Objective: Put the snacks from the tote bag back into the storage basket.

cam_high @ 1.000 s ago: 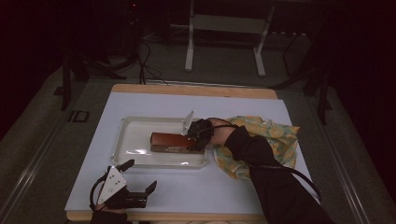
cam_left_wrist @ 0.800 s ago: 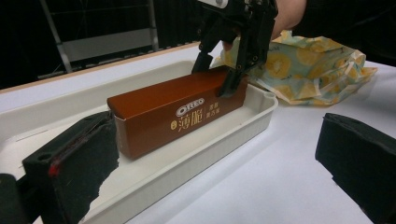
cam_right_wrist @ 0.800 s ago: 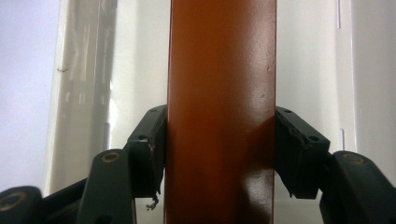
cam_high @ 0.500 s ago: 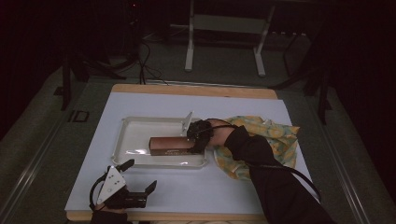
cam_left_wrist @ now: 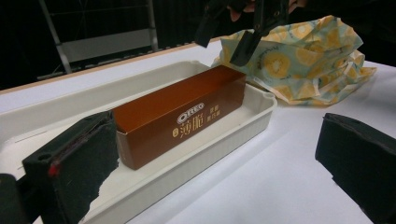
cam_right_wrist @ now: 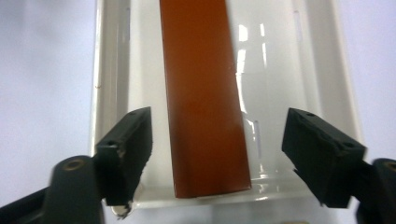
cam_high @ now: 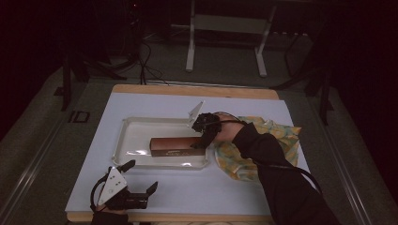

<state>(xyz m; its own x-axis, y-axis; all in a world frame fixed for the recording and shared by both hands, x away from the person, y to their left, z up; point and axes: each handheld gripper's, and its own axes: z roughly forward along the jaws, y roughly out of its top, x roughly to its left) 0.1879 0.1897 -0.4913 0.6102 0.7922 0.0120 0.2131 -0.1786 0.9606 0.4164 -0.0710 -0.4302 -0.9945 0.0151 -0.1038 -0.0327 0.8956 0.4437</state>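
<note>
We see the brown box (cam_high: 178,146) lying in the white tray (cam_high: 136,131) on the desk (cam_high: 197,187). Our right hand-held gripper (cam_right_wrist: 215,154) hangs released over its near end; the left hand-held gripper (cam_high: 123,190) rests released. The box looks light, stiff, crushable cardboard: grip across its long sides.

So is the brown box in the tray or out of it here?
In. The brown box lies lengthwise on the floor of the white tray, inside its rim, with the right gripper open above its near end.
</note>
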